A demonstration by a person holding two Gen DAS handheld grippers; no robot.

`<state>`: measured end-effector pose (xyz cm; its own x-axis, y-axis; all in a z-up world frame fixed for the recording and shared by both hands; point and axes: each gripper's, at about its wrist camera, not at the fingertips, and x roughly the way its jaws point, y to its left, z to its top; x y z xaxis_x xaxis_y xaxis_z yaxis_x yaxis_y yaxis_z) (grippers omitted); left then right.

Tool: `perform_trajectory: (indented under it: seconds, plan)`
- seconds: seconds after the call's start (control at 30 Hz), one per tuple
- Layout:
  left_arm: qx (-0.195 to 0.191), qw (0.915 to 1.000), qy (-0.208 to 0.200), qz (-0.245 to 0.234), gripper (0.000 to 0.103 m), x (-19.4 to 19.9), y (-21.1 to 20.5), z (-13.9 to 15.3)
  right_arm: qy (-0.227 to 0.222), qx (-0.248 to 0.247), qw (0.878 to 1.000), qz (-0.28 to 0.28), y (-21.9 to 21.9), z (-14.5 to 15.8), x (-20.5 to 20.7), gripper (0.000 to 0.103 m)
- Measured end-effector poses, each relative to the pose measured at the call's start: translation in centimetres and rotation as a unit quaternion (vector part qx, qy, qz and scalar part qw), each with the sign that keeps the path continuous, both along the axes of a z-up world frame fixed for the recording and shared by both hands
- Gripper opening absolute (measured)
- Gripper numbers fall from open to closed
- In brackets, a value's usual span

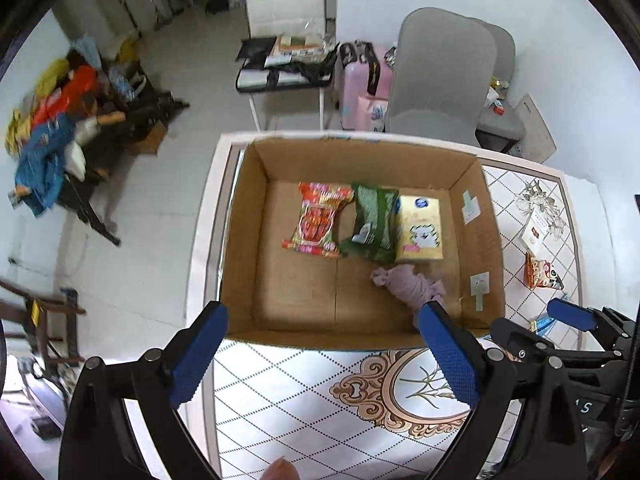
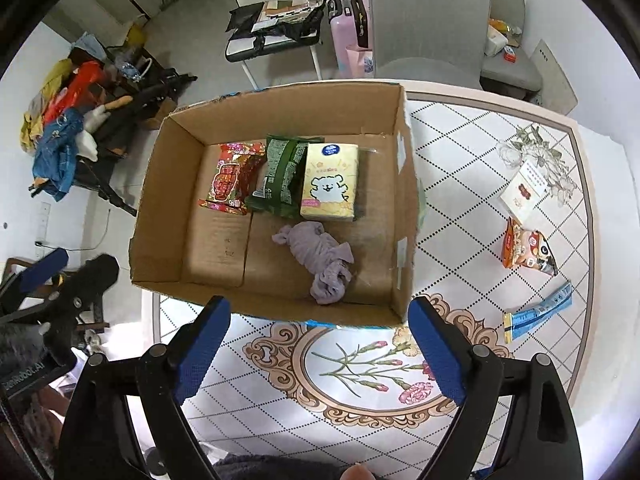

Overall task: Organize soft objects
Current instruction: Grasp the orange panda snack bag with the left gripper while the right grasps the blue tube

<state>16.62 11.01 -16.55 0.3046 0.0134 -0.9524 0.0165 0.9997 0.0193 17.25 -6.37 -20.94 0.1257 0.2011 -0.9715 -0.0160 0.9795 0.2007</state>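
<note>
- On the patterned table (image 2: 460,152) sits the cardboard box (image 2: 160,184), open at the top, at about 12 o'clock from both my tongs.
- Inside, along the far wall, three packs lie side by side: a red snack bag (image 2: 230,178) at 11 o'clock, a green pouch (image 2: 280,176) touching it, and a yellow tissue pack (image 2: 330,184) at 1 o'clock.
- Nearer to me in the box lies a crumpled lilac cloth (image 2: 320,258), just in front of the tissue pack.
- My left tongs (image 1: 326,354) hang wide apart over the box's near wall, holding nothing.
- My right tongs (image 2: 320,348) are spread just as wide above the table's flower medallion, also bare.
- Outside the box at 3 o'clock lie a white card (image 2: 524,194), an orange snack packet (image 2: 528,248) and a blue tube (image 2: 538,312), apart from each other.
</note>
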Motion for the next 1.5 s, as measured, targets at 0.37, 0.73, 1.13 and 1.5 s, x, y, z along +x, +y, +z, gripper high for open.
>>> perform_trajectory:
  seconds: [0.37, 0.73, 1.13, 1.5]
  plan:
    - [0.070, 0.9859, -0.037, -0.147, 0.098, 2.9, -15.4, 0.9, 0.031, 0.017, 0.986, -0.166, -16.4, -2.4, -2.7, 0.092]
    - [0.170, 0.8911, 0.032, -0.420, 0.098, 5.4, -36.9, -10.7, 0.120, 0.030, 0.935, -0.331, -32.6, -12.8, -6.6, 0.092]
    - [0.192, 0.8115, 0.120, -0.539, 0.098, 5.8, -45.5, -22.0, 0.156, 0.094, 0.890, -0.418, -37.1, -20.7, -7.3, 0.092]
    - [0.118, 0.8185, 0.166, -0.537, 0.090, 6.8, -46.2, -21.7, 0.152, 0.105, 0.882, -0.434, -38.7, -20.9, -7.7, 0.091]
